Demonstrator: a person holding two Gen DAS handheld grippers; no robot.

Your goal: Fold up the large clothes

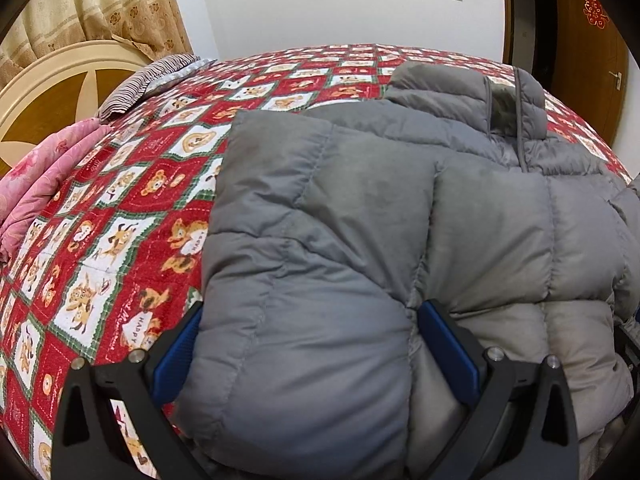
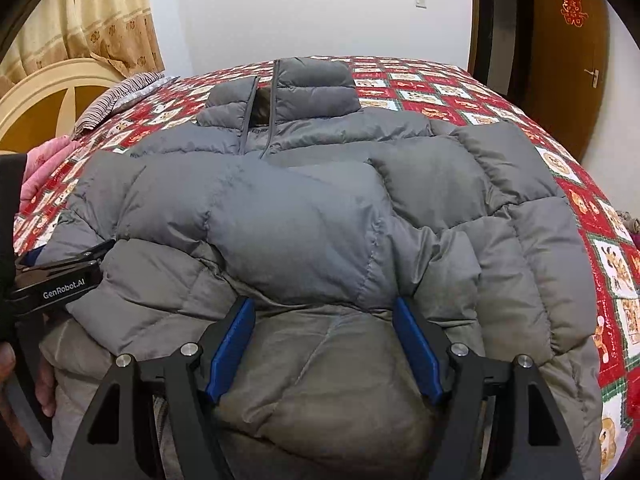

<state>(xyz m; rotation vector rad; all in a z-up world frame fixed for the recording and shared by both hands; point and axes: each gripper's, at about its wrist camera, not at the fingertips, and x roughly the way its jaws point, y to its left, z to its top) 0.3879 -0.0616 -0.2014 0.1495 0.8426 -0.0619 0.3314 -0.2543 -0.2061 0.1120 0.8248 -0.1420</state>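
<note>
- one grey puffer jacket [image 2: 312, 208] spread on the red patchwork quilt [image 1: 132, 184], collar at the far end, both sleeves folded across the front.
- left gripper [image 1: 308, 344] at the jacket's near left edge, fingers wide apart around a puffy fold.
- right gripper [image 2: 324, 344] at the near hem, fingers apart, straddling padding.
- two grippers, one jacket, one pink blanket [image 1: 44, 184] far left.

jacket [image 2: 304, 216]: grey quilted | bedspread [image 1: 120, 208]: red-white checks, bears | pads [image 2: 234, 344]: blue

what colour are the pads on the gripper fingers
Blue pads on black fingers, clearest in the right wrist view.
</note>
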